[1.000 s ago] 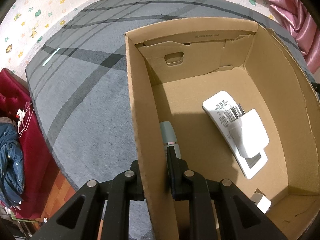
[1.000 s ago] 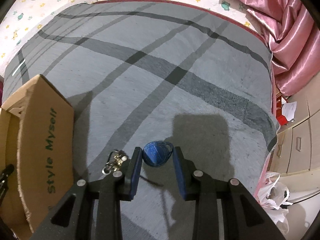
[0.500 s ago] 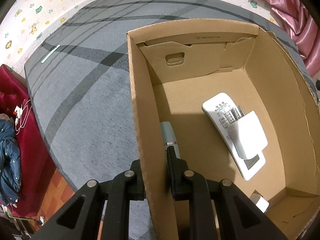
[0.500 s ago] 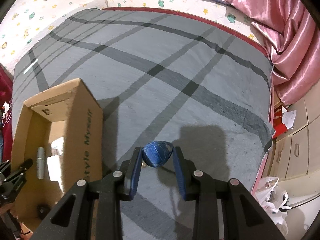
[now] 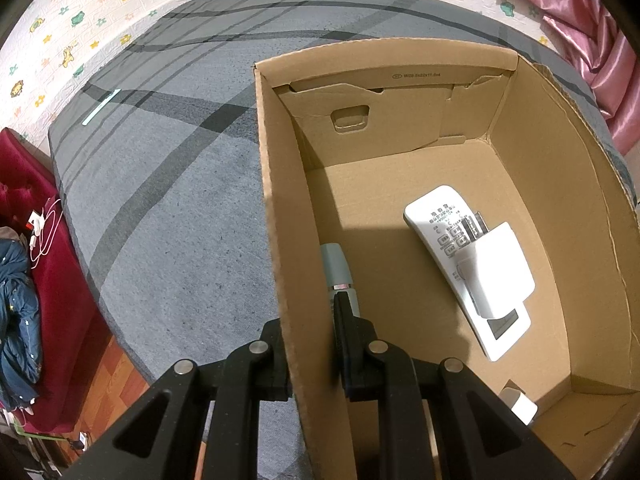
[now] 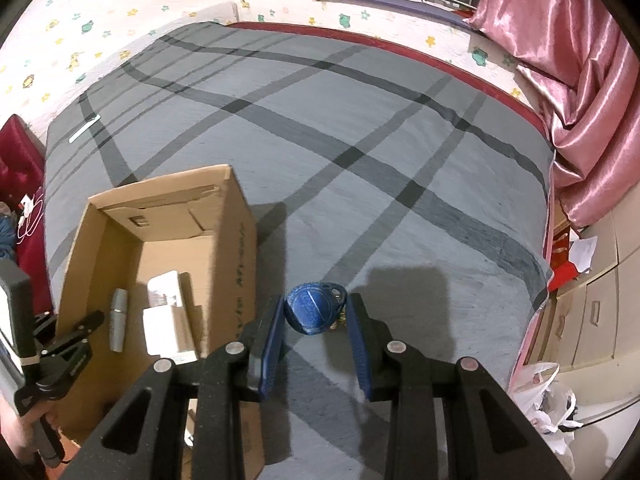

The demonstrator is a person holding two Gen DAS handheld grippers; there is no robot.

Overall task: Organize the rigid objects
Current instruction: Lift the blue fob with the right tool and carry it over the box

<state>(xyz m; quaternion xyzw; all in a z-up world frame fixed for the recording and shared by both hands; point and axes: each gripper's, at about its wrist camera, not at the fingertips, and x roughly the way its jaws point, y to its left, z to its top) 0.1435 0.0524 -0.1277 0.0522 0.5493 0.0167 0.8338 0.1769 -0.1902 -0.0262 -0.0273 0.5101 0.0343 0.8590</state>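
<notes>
Blue key fob (image 6: 314,314) pinched in the right gripper (image 6: 316,326), held above the grey striped rug (image 6: 360,140), just right of the cardboard box (image 6: 236,216). A second ago it sat low over the rug with the box at frame edge; now raised, box interior visible. Left gripper (image 5: 308,332) unchanged, clamped on the box's left wall (image 5: 276,208). Inside: white remote (image 5: 436,216), white adapter (image 5: 496,268) across it, grey tube (image 5: 336,260)

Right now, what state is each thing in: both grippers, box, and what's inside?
Left gripper: shut on the cardboard box wall.
Right gripper: shut on the blue key fob, held above the bedspread.
Cardboard box: open-topped, upright.
White remote: lying flat inside.
White charger: resting on the remote.
Grey tube: lying along the left wall.
</notes>
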